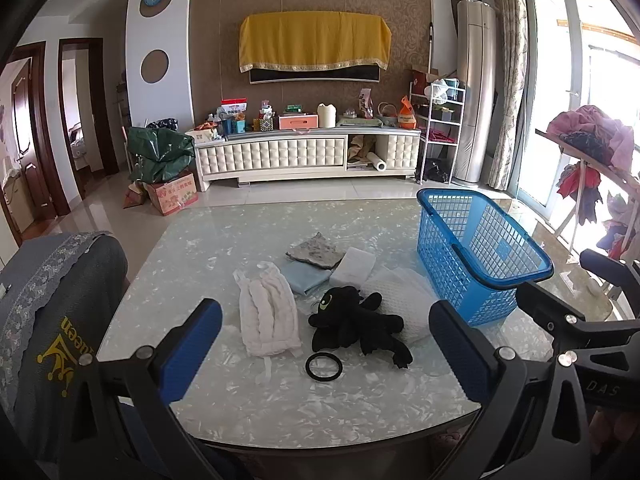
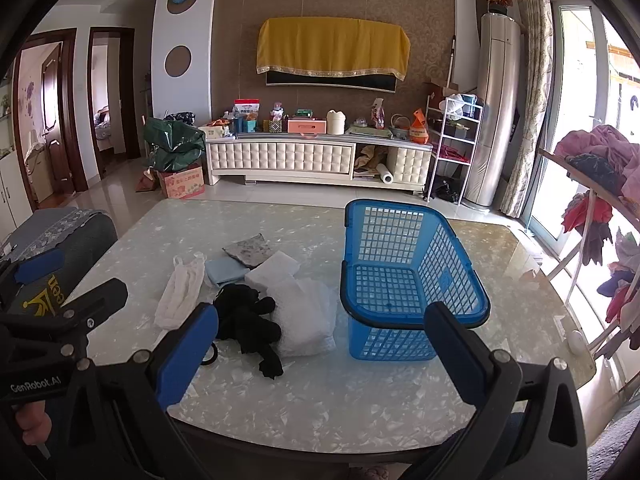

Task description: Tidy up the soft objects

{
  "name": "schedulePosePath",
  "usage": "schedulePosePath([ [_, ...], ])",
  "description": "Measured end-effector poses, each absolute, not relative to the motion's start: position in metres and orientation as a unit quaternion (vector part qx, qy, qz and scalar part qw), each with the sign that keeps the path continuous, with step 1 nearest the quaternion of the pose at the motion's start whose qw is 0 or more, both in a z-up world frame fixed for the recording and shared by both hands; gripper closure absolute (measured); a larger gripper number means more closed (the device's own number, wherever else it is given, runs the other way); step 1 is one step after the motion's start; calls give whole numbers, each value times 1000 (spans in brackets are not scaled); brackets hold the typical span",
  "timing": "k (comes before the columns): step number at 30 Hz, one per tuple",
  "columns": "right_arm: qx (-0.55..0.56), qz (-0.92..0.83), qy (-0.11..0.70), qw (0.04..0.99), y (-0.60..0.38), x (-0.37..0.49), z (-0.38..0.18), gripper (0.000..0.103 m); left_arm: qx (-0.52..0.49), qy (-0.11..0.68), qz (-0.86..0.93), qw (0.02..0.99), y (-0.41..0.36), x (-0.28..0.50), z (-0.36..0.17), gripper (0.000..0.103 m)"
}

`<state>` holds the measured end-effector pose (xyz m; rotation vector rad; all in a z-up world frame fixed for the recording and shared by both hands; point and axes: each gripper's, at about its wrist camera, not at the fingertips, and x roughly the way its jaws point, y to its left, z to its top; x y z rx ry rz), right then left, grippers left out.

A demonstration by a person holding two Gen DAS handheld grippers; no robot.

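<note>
Your left gripper (image 1: 326,344) and right gripper (image 2: 320,350) both hover with fingers spread wide, holding nothing, above the pale pearly glass worktop (image 1: 248,408). Just past them lies a black plush dragon toy (image 1: 356,326) overlapping a white knitted cloth (image 2: 304,320), beside an empty blue plastic mesh basket (image 2: 404,280). Further back rest a white quilted pouch (image 1: 268,314) and folded cloths.
</note>
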<state>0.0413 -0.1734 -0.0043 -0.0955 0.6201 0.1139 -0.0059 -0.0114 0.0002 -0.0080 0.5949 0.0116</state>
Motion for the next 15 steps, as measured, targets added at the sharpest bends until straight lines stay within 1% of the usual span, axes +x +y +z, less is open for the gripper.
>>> schedulePosePath([
  [15,-48,58,309,948,-173,39,-4,0,-1,292,6,956,-11,-7,1,0],
])
